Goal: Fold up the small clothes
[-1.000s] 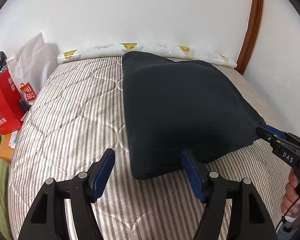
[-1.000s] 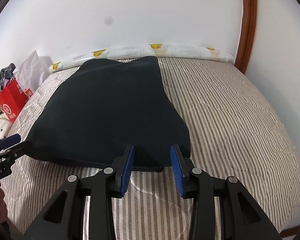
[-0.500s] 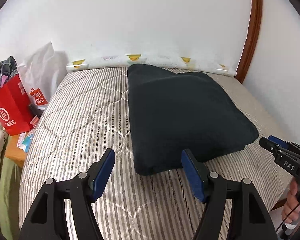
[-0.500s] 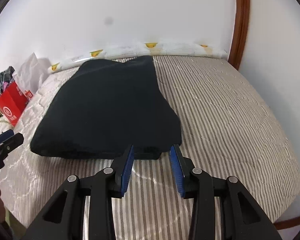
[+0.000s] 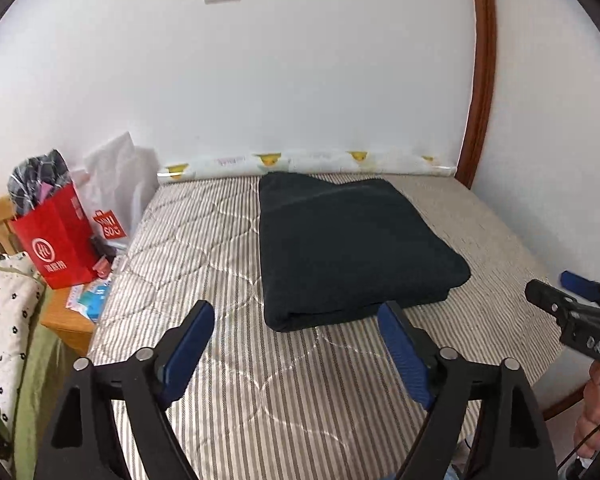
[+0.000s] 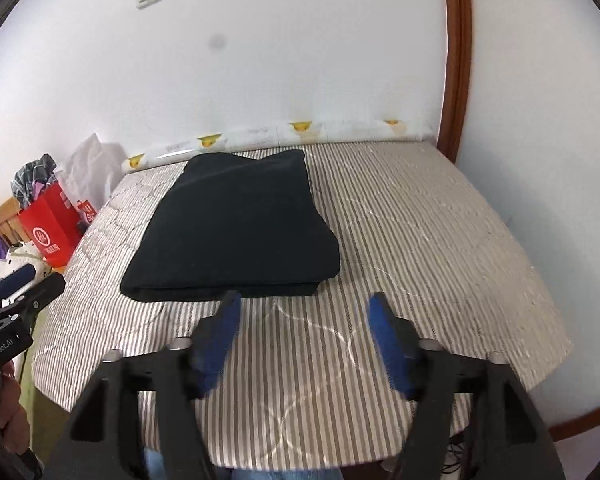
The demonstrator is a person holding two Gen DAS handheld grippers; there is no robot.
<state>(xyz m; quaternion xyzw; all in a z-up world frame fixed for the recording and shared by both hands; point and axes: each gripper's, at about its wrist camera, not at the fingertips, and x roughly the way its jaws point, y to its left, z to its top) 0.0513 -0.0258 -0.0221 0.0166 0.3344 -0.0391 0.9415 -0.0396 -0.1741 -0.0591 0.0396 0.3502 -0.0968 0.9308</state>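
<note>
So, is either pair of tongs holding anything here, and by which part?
Nothing is held. Both the left tongs and right tongs, just opened, stand clear of the folded dark garment on the mattress.

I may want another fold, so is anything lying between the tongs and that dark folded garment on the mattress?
Nothing visible. Only bare striped mattress lies between the open right tongs, the open left tongs and the dark folded garment.

Your left wrist camera looks down along its fingers from off the near edge of the striped mattress (image 5: 172, 264), toward the white wall (image 5: 300, 80). Your right wrist camera does likewise from further right of the mattress (image 6: 420, 240). Both views share the mattress, wall and folded dark garment (image 5: 348, 248).
</note>
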